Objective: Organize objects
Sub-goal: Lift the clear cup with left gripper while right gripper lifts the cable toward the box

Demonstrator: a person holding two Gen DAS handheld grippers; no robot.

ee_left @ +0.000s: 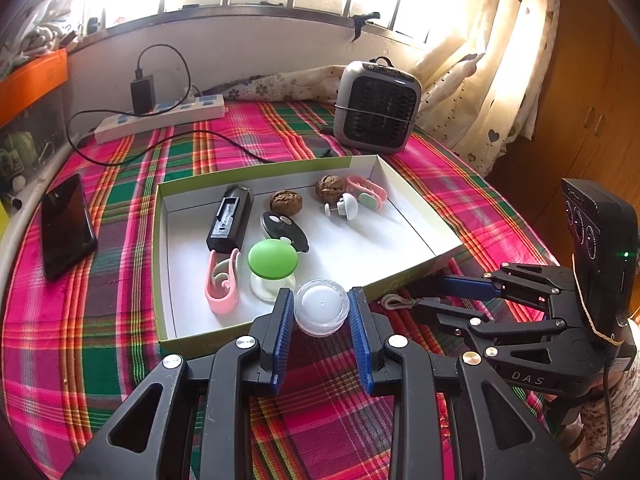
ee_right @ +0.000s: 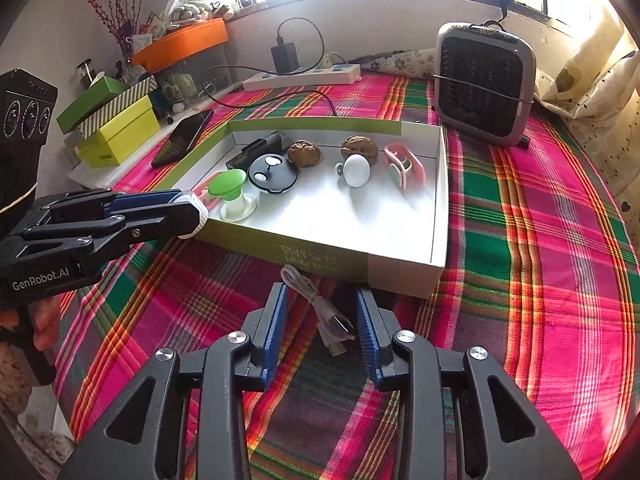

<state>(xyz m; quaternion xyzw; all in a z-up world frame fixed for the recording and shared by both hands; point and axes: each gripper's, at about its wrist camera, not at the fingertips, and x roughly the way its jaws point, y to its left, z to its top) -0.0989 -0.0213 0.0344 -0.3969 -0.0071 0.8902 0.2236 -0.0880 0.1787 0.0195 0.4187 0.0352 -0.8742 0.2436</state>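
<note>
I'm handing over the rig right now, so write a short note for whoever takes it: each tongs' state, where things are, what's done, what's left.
Left tongs: shut on the clear round jar, held over the near edge of the box.
Right tongs: open, straddling the white USB cable on the plaid cloth just in front of the box; not gripped.
Done: green-capped piece, walnuts, clips and other small items lie in the box.
Left: set the jar in, then grip the cable and box it.
</note>
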